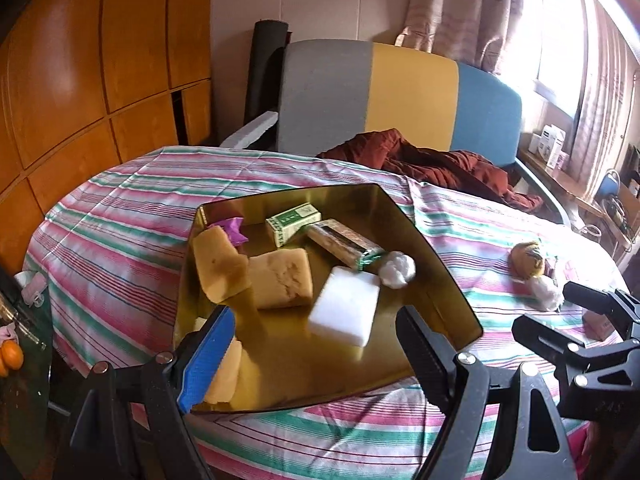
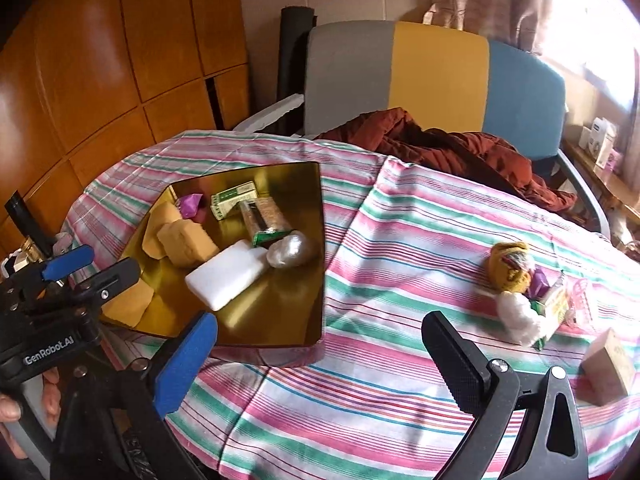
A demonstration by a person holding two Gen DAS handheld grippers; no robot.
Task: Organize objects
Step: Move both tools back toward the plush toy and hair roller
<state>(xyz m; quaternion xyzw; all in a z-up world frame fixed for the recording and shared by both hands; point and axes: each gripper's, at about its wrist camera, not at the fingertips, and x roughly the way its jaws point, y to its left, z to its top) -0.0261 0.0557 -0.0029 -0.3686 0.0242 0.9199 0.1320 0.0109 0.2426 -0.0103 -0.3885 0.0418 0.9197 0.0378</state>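
Left wrist view is showing the left gripper gaping wide and empty over the gold tray, center frame, where a white block is lying. Right wrist view is showing "GenRobot.AI" lettering lower left, and the right gripper gaping empty; a cotton ball is sitting at right.

Glossy gold tray, striped cloth tablecloth, matt white sponge
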